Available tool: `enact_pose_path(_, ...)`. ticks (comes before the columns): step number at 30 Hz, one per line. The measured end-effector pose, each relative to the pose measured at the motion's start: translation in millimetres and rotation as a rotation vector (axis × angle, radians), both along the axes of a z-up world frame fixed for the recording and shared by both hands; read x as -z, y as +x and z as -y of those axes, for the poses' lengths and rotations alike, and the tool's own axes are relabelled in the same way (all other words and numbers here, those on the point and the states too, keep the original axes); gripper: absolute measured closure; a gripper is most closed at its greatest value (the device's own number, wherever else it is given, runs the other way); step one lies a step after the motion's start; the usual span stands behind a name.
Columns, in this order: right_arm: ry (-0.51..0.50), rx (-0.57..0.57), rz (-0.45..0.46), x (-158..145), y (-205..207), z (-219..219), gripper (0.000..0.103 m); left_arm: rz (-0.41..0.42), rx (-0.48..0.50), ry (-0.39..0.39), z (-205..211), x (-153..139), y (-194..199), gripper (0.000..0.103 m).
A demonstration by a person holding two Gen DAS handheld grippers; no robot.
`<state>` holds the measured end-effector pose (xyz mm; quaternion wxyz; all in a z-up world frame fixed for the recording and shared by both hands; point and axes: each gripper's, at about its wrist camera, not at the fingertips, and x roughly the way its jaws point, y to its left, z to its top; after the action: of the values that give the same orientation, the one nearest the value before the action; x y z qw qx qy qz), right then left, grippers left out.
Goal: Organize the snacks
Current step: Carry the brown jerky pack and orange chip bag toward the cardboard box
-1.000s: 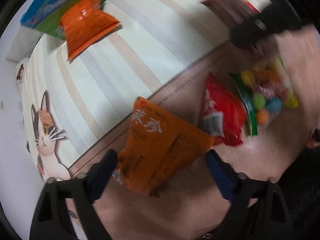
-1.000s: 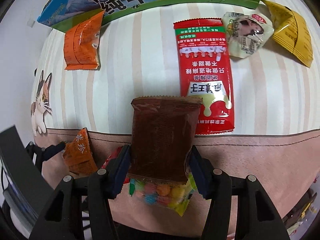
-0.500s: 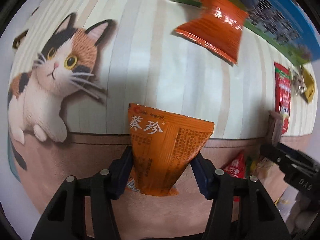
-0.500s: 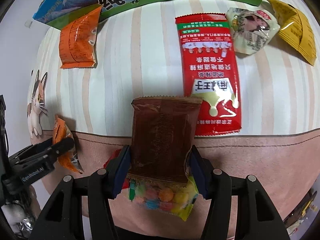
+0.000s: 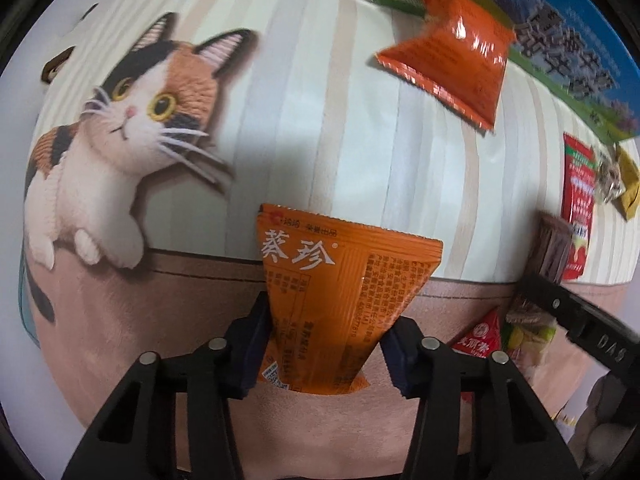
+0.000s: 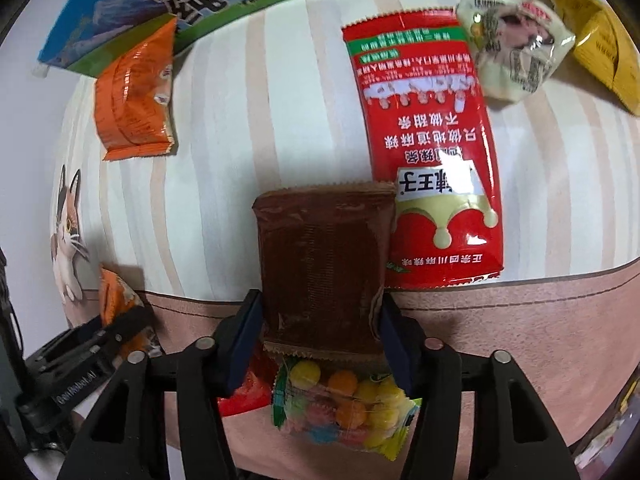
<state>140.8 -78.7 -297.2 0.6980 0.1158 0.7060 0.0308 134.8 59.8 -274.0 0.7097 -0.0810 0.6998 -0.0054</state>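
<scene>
While both grippers point down at the worktop (image 5: 340,120), each one has a snack packet between its jaws. The left gripper (image 5: 326,344) has closed in tight on an orange packet (image 5: 340,300), and its blue pads pinch the lower half so the printed top fans out ahead of the jaws. Beyond those jaws and up to the right lies a second orange packet (image 5: 448,52), touching the edge of a blue and green milk carton (image 5: 568,52). A cat picture (image 5: 120,140) on the mat sits off to the left.

The right gripper (image 6: 320,332) clamps a brown packet (image 6: 324,272), its jaws having just squeezed in a little further on the packet's sides. Right under those jaws, on the pink strip of the mat, lies a clear bag of coloured candy balls (image 6: 344,408), with a small red packet (image 6: 244,392) just beside it to the left. Ahead and to the right of the jaws a long red packet (image 6: 428,152) lies flat, its lower corner hidden behind the brown one. Past it sit a pale packet (image 6: 516,48) and a yellow packet (image 6: 600,40), close together.
</scene>
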Motion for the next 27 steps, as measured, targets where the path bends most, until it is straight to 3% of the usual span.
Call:
enact_pose_path(5,0.027,-0.002,0.026,-13,-10,6,0.047,0.031,-0.015,-0.055,0,-22,-5,0.058)
enact_pose_path(9,0.077,-0.008,0.074,-40,-16,14,0.047,0.089,0.007,-0.104,16,-64,2,0.058)
enact_pose_path(18,0.170,0.007,0.275,-153,10,39,0.047,0.241,0.079,-0.272,41,-165,67,0.058)
enact_pose_path(23,0.169,0.033,0.363,-198,53,60,0.047,0.324,0.120,-0.252,70,-214,126,0.058)
enact_pose_path(27,0.124,0.055,0.399,-219,103,82,0.047,0.352,0.117,-0.216,66,-224,168,0.058)
